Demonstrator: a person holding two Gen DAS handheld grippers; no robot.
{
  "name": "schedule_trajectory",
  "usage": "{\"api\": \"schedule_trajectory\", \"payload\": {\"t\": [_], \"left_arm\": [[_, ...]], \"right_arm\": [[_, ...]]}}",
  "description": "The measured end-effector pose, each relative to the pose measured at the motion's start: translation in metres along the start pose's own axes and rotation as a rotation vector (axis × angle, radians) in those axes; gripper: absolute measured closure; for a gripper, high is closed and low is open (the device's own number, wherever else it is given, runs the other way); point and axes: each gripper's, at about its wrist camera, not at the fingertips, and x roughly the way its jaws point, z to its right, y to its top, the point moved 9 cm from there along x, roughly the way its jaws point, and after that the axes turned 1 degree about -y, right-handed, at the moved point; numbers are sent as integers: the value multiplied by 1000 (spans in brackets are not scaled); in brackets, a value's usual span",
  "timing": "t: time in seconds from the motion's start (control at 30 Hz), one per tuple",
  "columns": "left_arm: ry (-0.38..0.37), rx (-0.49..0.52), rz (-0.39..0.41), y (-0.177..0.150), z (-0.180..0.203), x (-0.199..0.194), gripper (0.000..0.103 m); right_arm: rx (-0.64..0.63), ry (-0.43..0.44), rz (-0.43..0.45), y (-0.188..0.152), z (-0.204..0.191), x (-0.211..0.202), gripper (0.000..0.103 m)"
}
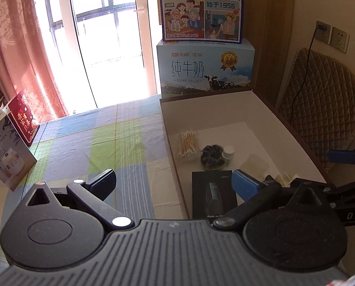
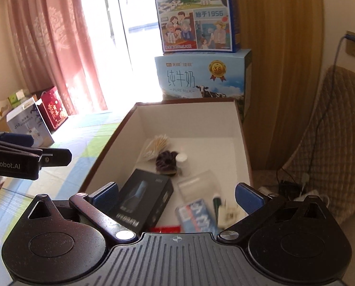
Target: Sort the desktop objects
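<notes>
A brown storage box with a white inside (image 1: pixel 163 119) (image 2: pixel 243 128) stands on the checked tablecloth (image 1: pixel 101 143). In it lie cotton swabs (image 1: pixel 188 144) (image 2: pixel 157 145), a dark scrunchie (image 1: pixel 212 157) (image 2: pixel 166 162), a small white cap (image 1: pixel 228 152), a black product box (image 1: pixel 213 195) (image 2: pixel 144 202), a clear plastic piece (image 2: pixel 196 183), a blue-white packet (image 2: pixel 196 217) and a white plug (image 2: pixel 230 212). My left gripper (image 1: pixel 175 182) hangs open over the box's left wall, holding nothing. My right gripper (image 2: pixel 177 195) hangs open above the box's near end, also holding nothing. Each view shows the other gripper's fingers (image 1: pixel 343 156) (image 2: pixel 55 157) at its edge.
Two blue milk cartons (image 1: pixel 205 71) (image 2: pixel 201 78) are stacked just behind the box. A red gift box (image 1: pixel 24 119) and a white humidifier box (image 1: pixel 7 155) stand at the table's left. A quilted chair back (image 1: pixel 325 119) with a cable and wall sockets (image 1: pixel 331 35) is to the right.
</notes>
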Motion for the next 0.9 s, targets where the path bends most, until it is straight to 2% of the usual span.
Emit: {"api": "schedule_trajectory", "payload": {"t": [0.17,0.43,0.9], "left_arm": [[-36,-5,-7,-24,-4,-29,1],[-50,6,-32,-70,-17,-75,1],[-38,-6,-102,-138,-44,-123,1]], "right_arm": [[18,-64,12,-27,-12,-32,2],[123,-63,-43,-68,-36,-70,2],[130,-84,-91,-117,-76,-104,2]]}}
